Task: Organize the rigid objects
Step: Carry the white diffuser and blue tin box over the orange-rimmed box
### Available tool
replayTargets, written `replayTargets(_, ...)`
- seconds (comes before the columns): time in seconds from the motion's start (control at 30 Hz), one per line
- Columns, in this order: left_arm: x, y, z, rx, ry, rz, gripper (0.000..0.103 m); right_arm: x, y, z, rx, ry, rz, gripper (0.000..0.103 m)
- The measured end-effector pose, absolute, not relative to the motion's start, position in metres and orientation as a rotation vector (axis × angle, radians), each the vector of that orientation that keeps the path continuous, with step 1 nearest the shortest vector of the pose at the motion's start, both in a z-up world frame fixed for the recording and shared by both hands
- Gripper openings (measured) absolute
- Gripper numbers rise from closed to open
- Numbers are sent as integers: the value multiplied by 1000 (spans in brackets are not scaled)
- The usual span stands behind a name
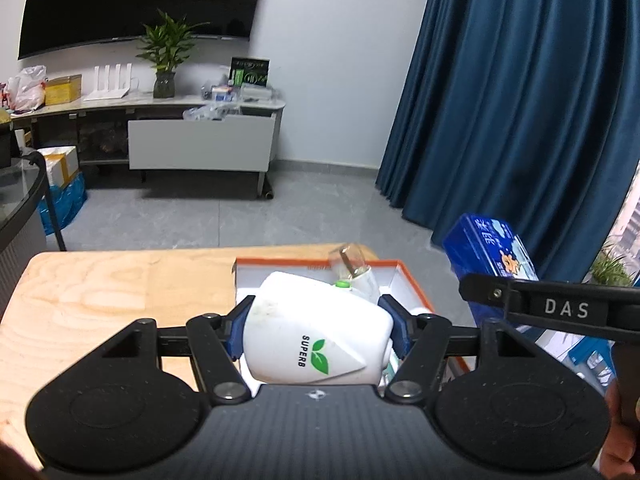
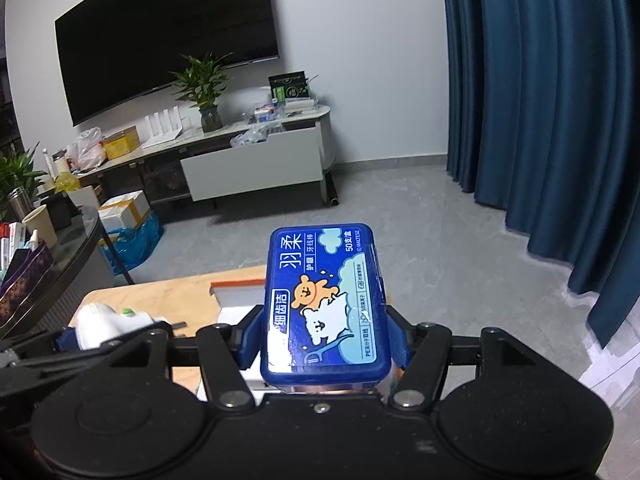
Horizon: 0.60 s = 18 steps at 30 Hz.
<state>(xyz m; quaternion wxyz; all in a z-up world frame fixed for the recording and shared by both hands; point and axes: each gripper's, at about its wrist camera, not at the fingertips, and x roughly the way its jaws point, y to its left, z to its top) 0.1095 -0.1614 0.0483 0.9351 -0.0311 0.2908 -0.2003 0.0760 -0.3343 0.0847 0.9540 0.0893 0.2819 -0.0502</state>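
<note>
My left hand-held gripper (image 1: 316,334) pinches the white plastic lamp (image 1: 316,336); my right hand-held gripper (image 2: 324,334) pinches the blue rectangular floss box (image 2: 324,304). I lower both level into the orange-rimmed white tray (image 1: 412,280), lower centre.

White SUPERB device (image 1: 316,336) tilted, blue floss box (image 2: 326,304) aloft, orange-rimmed tray (image 1: 412,284) below

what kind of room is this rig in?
Probably a living room or lounge: a large dark wall-mounted TV above a low media console, a potted plant on it, and floor-length blue curtains. The work happens at a small wooden table.
</note>
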Motion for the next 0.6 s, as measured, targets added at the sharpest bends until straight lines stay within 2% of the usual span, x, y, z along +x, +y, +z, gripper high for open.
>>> replayTargets(0.6,96,-173,40,-25,638,-395,66,94,-327,79,160,609,-94,73)
